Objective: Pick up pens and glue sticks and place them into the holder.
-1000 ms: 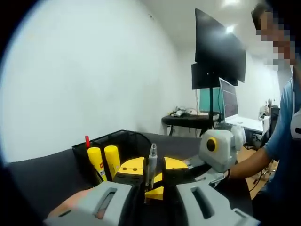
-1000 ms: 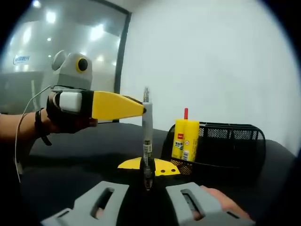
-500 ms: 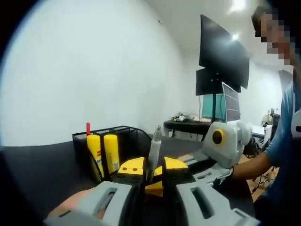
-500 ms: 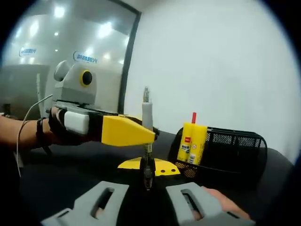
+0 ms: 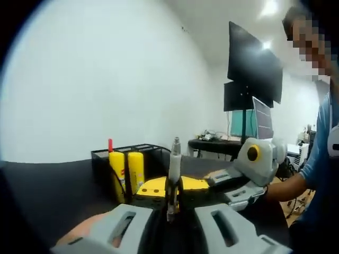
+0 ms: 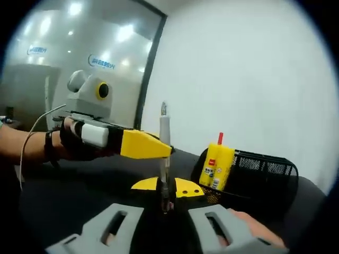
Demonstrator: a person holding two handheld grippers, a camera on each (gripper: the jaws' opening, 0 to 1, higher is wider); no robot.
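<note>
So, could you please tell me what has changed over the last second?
The left gripper has slid lower along the upright pen, from near its tip to about mid-length. Both grippers stay shut on the pen, the right gripper at its lower end. The holder and glue sticks are unchanged.

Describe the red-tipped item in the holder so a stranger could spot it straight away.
Find the black mesh holder on the dark table by the white wall. At its near end stand two yellow glue sticks. The item is the thin stick with a red tip poking up above them, far slimmer than either, and the sole red thing there.
</note>
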